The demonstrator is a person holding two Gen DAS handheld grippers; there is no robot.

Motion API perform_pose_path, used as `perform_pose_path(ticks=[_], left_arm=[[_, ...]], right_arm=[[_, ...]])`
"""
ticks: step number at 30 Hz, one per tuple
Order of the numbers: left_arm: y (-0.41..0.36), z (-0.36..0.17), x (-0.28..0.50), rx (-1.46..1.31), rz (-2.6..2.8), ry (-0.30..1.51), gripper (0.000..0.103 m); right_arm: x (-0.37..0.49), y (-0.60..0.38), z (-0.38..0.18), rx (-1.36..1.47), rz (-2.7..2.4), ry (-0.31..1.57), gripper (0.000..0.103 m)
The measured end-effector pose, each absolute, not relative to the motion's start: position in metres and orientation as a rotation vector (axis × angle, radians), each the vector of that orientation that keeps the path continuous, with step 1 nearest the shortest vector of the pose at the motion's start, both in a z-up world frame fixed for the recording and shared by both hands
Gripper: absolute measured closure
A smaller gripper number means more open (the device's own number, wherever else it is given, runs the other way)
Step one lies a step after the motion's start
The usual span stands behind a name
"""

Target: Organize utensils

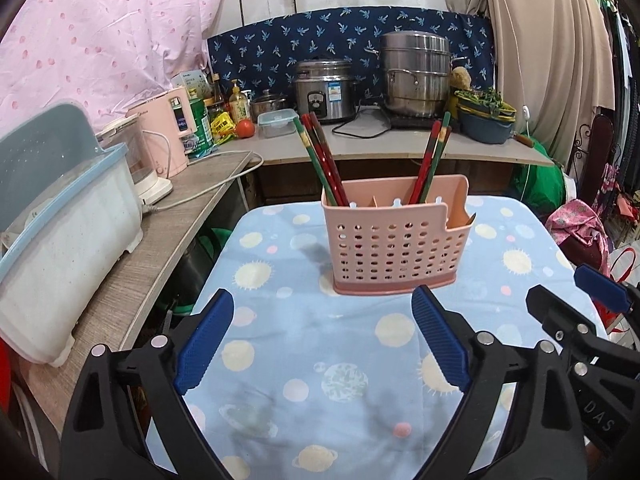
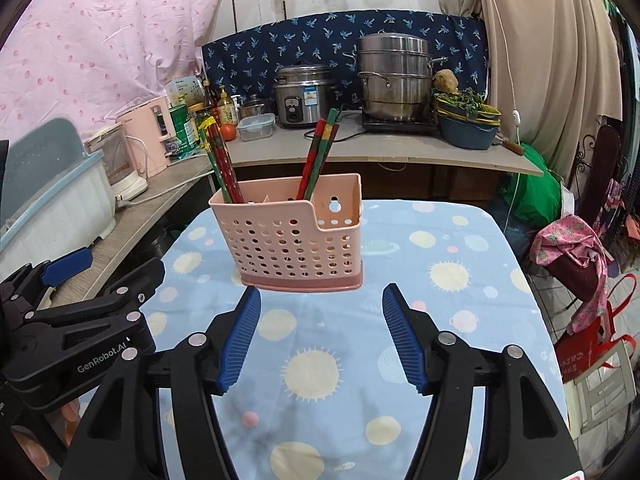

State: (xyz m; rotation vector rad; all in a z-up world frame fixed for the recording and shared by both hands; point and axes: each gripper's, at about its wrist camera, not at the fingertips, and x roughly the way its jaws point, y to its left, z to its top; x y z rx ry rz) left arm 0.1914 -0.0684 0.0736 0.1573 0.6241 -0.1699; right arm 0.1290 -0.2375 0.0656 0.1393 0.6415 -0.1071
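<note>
A pink perforated utensil holder (image 1: 390,240) (image 2: 290,236) stands upright on a table with a blue planet-print cloth (image 1: 328,344) (image 2: 440,320). Red and green chopsticks lean in its left compartment (image 1: 320,156) (image 2: 220,164) and in a compartment further right (image 1: 434,156) (image 2: 318,156). My left gripper (image 1: 322,300) is open and empty, just in front of the holder. My right gripper (image 2: 322,296) is open and empty, also just in front of the holder. Each gripper shows at the edge of the other's view (image 1: 576,320) (image 2: 76,308).
A wooden counter (image 1: 168,232) on the left carries a white and blue dish bin (image 1: 68,240) and a pink kettle (image 1: 168,128). The back counter (image 1: 360,144) holds a rice cooker (image 1: 324,90), a steel steamer pot (image 1: 416,74) and bowls (image 1: 484,120). A red bag (image 2: 592,344) hangs to the right.
</note>
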Motion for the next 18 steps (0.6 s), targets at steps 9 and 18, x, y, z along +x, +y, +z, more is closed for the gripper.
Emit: perform_pose_path(ticks=[9, 18], left_arm=[[-0.069, 0.059, 0.184, 0.180, -0.148, 0.652, 0.011], [-0.065, 0.052, 0.183, 0.181, -0.129, 0.675, 0.008]], right_arm=[[0.124, -0.237, 0.053, 0.144, -0.120, 0.663, 0.026], [0.120, -0.237, 0.047, 0.134, -0.138, 0.680, 0.018]])
